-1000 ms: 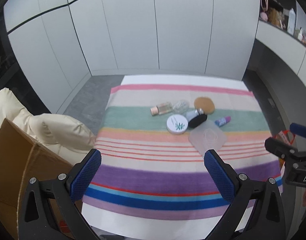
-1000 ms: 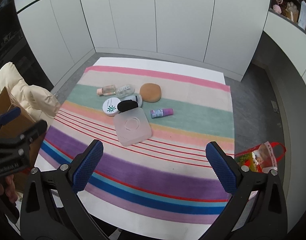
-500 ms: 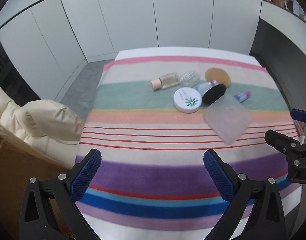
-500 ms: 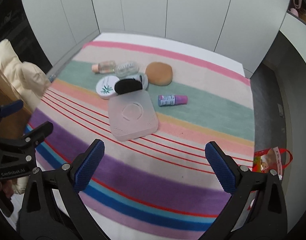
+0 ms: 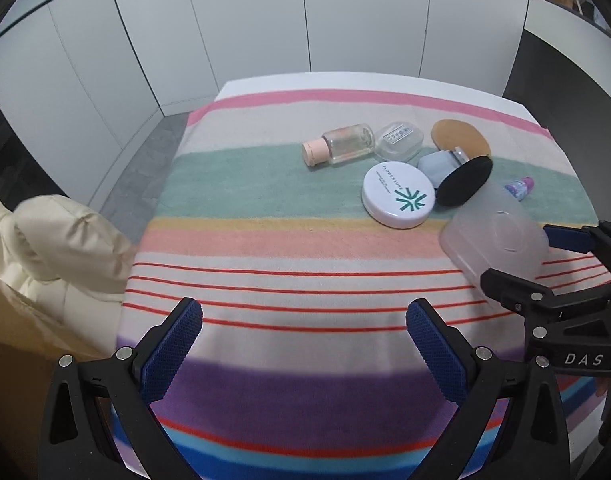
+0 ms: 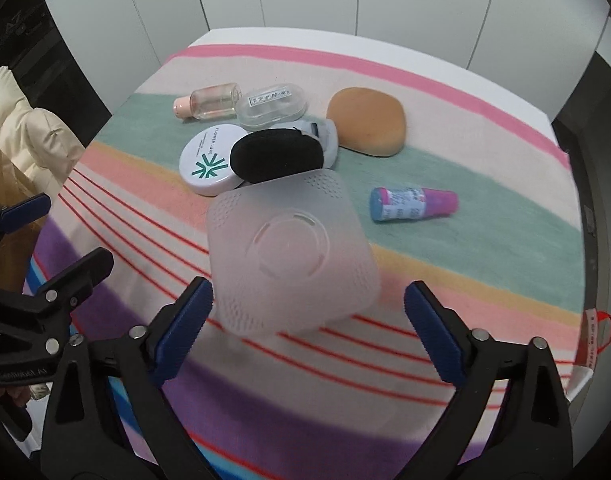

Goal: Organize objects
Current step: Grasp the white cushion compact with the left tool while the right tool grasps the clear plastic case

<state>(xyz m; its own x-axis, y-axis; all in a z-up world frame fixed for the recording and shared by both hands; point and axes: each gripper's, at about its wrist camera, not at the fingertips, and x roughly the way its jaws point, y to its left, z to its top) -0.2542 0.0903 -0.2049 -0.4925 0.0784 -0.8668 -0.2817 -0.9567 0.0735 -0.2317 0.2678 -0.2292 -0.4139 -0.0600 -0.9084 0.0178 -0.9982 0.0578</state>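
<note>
Now both claws wide open, empty: right claw point(image 6: 307, 320) over frosted lid point(image 6: 291, 252), left claw point(image 5: 305, 334) w/ striped cloth point(image 5: 265, 248) below

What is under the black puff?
The black puff lies over a pale blue case and overlaps the rim of the white compact. The covered parts of both cannot be seen.

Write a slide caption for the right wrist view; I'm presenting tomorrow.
Open right gripper nears a frosted plastic box among cosmetics on a striped cloth.
</note>
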